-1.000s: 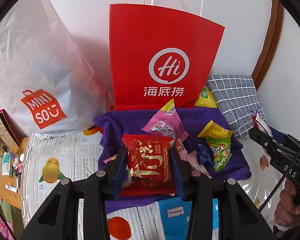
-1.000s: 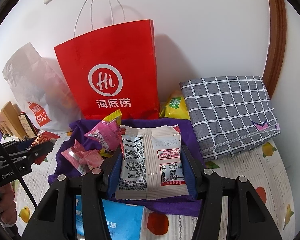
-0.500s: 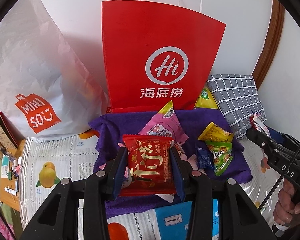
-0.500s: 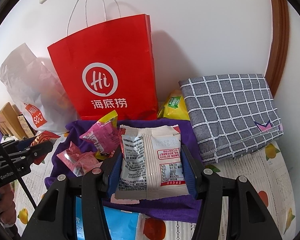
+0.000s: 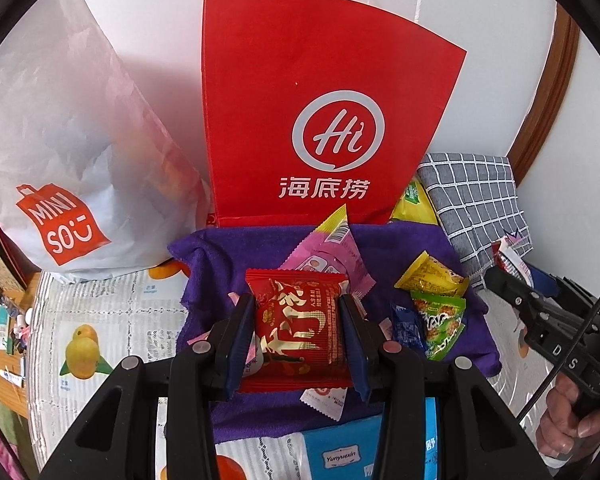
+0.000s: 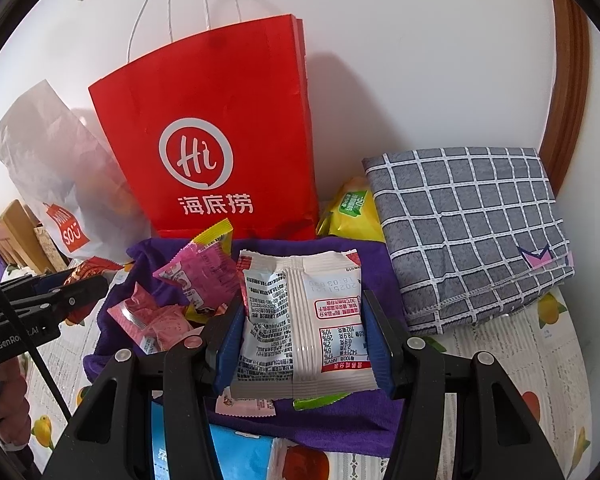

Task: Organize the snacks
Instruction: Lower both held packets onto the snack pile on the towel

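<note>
Two packets are getting carried at once: the left gripper [image 5: 298,336] is clamping its jaws on a red snack packet [image 5: 298,334], the right gripper [image 6: 302,344] on a white snack packet [image 6: 302,320], both above the purple cloth [image 5: 204,264]. I'm guessing next is lifting them into the red paper bag [image 6: 228,132], which means clearing its rim.

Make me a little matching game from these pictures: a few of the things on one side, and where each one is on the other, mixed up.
Things:
1. red packet
2. white packet
3. red bag
4. yellow packet

Places:
A. standing against the wall, behind the purple cloth
B. clamped in the right gripper
C. wedged between the red bag and the checked cushion
D. clamped in the left gripper

Pairs: 1-D, 2-B, 3-A, 4-C
</note>
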Demonstrator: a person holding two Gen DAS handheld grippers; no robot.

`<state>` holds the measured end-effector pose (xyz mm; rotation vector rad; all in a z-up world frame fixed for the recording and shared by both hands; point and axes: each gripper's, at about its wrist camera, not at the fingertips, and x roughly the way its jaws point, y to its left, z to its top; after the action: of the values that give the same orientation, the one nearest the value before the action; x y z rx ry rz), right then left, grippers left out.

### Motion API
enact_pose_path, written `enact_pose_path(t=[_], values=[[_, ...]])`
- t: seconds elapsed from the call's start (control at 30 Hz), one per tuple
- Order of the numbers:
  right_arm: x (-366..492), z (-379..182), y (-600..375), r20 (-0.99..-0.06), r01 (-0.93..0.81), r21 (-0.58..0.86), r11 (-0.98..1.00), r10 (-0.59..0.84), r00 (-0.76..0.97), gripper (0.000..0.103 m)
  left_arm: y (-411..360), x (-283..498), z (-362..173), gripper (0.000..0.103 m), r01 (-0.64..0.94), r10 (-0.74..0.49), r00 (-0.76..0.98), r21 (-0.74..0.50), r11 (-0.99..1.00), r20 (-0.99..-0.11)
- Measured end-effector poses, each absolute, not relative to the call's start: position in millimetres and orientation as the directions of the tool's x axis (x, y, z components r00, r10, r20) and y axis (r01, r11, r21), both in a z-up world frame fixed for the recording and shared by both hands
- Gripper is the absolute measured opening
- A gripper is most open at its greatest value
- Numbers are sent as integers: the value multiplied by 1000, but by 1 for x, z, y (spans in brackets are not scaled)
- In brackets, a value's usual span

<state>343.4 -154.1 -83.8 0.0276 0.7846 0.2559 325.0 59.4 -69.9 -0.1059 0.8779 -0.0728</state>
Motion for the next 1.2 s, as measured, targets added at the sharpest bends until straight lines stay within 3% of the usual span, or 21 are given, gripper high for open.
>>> enact_pose_path(t=[1.2], values=[[374,-110,-149,-724,-242,113,964,247,644,54,56,354,-82,40,26,-143,616,-162,986,-775]])
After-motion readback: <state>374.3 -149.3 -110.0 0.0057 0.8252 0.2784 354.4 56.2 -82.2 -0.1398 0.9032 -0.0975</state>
